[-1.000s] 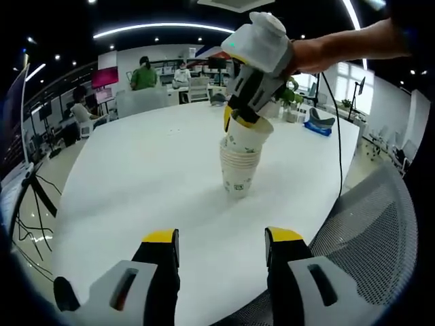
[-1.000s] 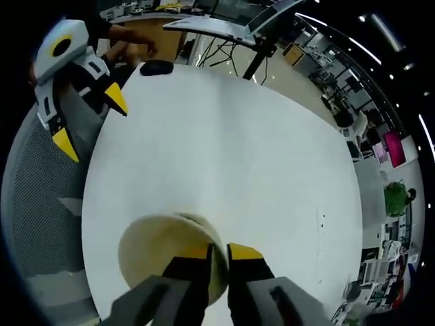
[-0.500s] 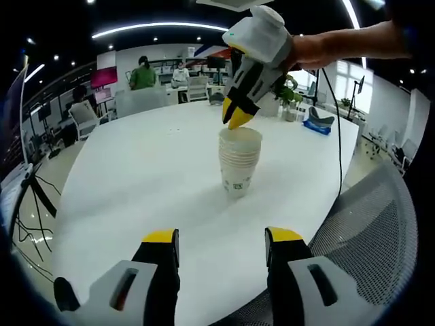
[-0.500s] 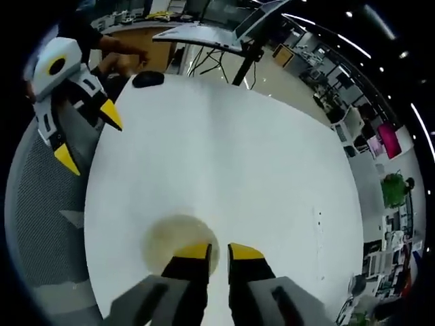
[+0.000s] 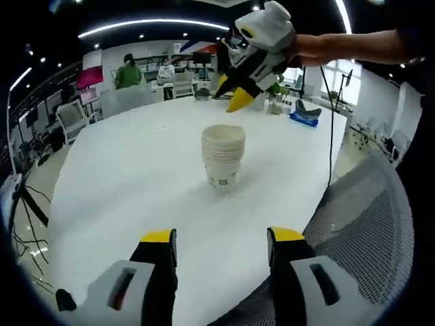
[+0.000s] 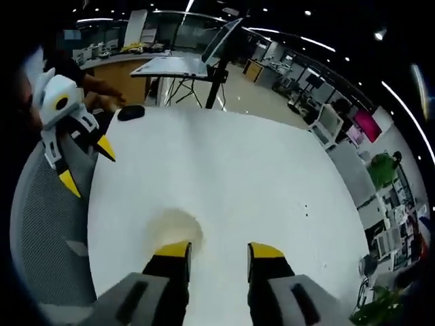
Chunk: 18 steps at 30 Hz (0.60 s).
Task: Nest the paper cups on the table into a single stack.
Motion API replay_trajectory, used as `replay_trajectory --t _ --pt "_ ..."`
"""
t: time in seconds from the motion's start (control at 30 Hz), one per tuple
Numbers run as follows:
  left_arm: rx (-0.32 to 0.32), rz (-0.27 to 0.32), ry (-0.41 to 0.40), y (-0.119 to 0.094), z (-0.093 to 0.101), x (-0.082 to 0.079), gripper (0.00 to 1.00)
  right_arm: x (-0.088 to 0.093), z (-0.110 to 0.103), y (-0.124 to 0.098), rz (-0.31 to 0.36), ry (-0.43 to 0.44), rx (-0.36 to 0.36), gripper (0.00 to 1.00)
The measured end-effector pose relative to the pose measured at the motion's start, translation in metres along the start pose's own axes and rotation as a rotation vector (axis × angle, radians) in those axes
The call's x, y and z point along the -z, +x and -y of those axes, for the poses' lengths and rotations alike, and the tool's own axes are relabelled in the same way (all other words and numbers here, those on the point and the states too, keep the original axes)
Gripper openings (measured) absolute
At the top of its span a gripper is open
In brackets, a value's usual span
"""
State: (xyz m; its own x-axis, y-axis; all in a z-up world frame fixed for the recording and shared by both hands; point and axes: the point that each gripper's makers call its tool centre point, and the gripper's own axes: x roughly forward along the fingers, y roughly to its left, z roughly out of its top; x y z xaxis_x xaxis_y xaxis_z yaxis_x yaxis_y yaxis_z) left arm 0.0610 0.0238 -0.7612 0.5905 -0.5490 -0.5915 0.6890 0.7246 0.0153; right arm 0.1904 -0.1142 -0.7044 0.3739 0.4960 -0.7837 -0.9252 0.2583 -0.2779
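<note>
The stack of paper cups (image 5: 223,161) is cream, with nested ribbed rims and a small print, upright on the smooth white tabletop (image 5: 122,183), ahead of the open, empty left gripper (image 5: 222,239). The right gripper (image 5: 234,96), above it, is open and empty too.

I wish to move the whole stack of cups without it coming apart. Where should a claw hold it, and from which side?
Probably the bottom cup's bare wall, from the side. The cup stack stands upright on the table, and the nested rims crowd the top, so a grip up there might lift only some cups. The left claw is open and faces it; the right claw hovers above.
</note>
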Motion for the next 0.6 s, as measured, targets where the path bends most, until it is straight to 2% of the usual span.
replay_trajectory --t 0.2,0.23,0.33,0.43,0.5,0.6 --pt "0.040 -0.019 -0.001 0.015 -0.013 -0.007 0.60 0.026 -0.029 0.001 0.045 0.032 -0.043 0.63" --pt "0.052 -0.029 0.017 0.024 -0.017 -0.011 0.61 0.031 -0.038 0.005 0.054 0.025 -0.048 0.65" --pt "0.090 -0.040 0.060 0.041 -0.018 -0.020 0.62 0.035 -0.048 0.017 0.076 0.039 -0.064 0.66" --pt "0.159 -0.084 0.230 0.070 -0.014 -0.030 0.64 0.038 -0.050 0.032 0.084 0.066 -0.069 0.65" --pt "0.179 -0.097 0.307 0.082 -0.012 -0.036 0.64 0.038 -0.050 0.038 0.089 0.068 -0.074 0.64" --pt "0.213 -0.103 0.323 0.106 -0.010 -0.045 0.61 0.039 -0.050 0.051 0.071 0.014 -0.080 0.61"
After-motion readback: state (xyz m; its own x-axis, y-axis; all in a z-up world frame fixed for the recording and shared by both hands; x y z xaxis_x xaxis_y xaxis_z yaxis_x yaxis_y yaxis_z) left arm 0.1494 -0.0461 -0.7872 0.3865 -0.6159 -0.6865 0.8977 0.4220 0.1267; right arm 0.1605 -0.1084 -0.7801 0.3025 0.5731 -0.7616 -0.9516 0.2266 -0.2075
